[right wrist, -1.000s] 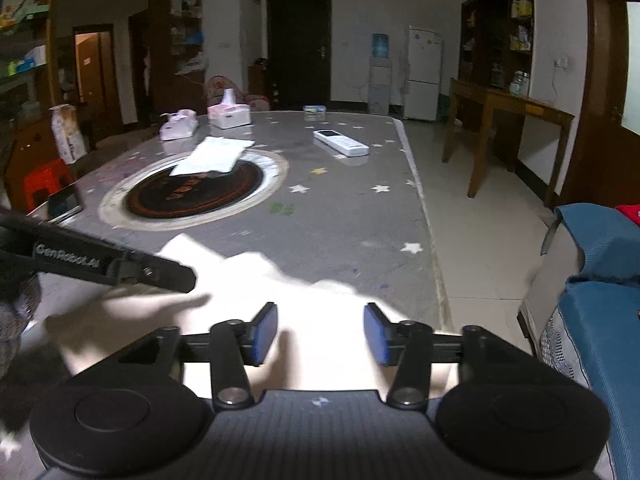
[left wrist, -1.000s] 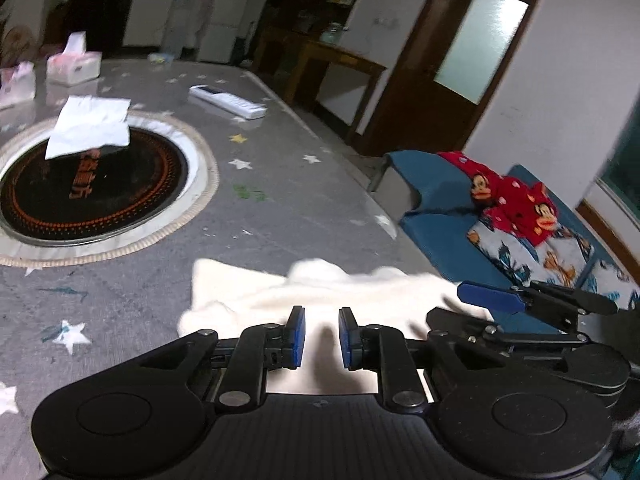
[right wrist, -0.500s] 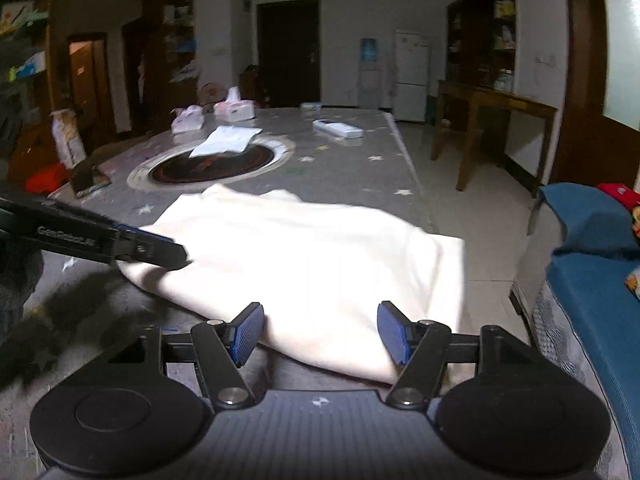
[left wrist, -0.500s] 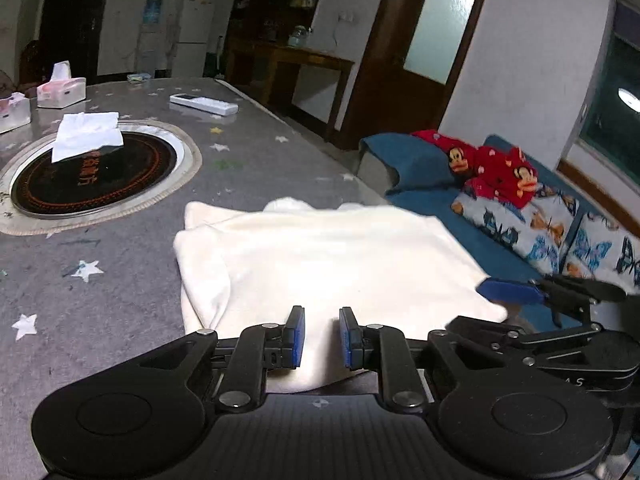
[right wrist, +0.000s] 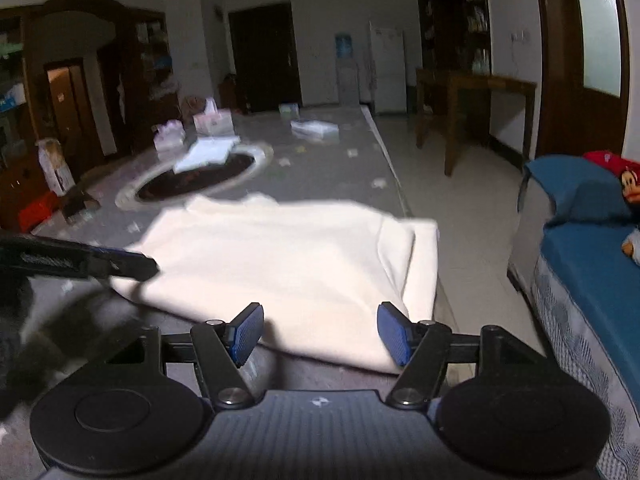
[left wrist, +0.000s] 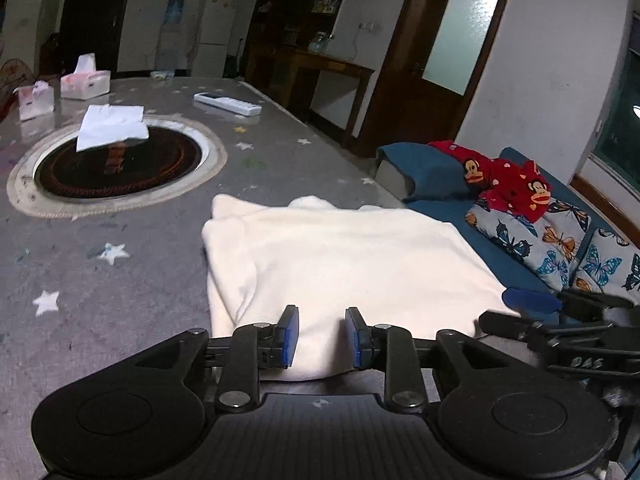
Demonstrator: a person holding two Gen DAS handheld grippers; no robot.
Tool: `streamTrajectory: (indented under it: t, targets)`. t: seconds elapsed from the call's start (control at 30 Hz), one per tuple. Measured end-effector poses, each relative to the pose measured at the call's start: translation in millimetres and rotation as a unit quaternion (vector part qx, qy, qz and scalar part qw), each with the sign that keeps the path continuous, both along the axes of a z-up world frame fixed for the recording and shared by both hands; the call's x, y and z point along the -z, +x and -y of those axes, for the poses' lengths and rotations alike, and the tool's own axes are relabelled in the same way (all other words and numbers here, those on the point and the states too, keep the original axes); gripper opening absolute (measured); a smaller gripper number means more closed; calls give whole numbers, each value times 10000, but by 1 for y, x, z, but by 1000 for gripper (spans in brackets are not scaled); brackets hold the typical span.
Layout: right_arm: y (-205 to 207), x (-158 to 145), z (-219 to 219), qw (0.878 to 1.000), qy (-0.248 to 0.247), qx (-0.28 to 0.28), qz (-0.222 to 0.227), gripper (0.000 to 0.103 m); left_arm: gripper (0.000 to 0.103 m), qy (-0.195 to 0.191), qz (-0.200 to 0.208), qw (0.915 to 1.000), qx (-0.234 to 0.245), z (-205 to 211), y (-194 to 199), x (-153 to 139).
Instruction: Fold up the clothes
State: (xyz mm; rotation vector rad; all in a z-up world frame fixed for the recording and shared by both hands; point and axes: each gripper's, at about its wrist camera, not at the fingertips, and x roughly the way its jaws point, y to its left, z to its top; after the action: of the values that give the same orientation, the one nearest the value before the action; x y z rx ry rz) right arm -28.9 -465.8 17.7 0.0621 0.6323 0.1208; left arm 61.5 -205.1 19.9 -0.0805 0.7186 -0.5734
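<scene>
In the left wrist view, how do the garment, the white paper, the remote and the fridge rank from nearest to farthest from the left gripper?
1. Garment, directly ahead of the left gripper.
2. White paper, on the dark round plate, left.
3. Remote, farther up the table.
4. Fridge, at the back wall.

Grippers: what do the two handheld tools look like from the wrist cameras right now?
Both match: the left gripper and right gripper have matte black bodies with two round housings, a ribbed centre plate, black linkage arms with silver pins, and blue fingertip pads. No cables, hands or sleeves show.

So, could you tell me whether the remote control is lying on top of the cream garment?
No, the remote control lies on the bare table far beyond the cream garment.
</scene>
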Motion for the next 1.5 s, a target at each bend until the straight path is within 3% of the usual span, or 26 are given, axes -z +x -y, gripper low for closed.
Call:
streamTrajectory:
  t: [0.1,0.27,0.67,1.23,1.5]
  targets:
    - [-3,-2,-6,9998,-163,-64,33,67,32,-35,16,10000,-9,-5,-5,-6]
    - [-13,-13,-16,9995,-227,-148,146,82,40,56,61,10000,41,-10,-22,-11]
    - [-36,-13,-39,9995,-252,-167,45,102,64,276,-80,9991,-319,-38,-59,-5]
    - [-57,1,-53,9989,-417,-84,-181,103,100,293,-77,9969,-727,-54,-99,-6]
    - [-62,6,-54,9989,-371,-90,-288,103,103,311,-137,9958,-849,-55,-110,-5]
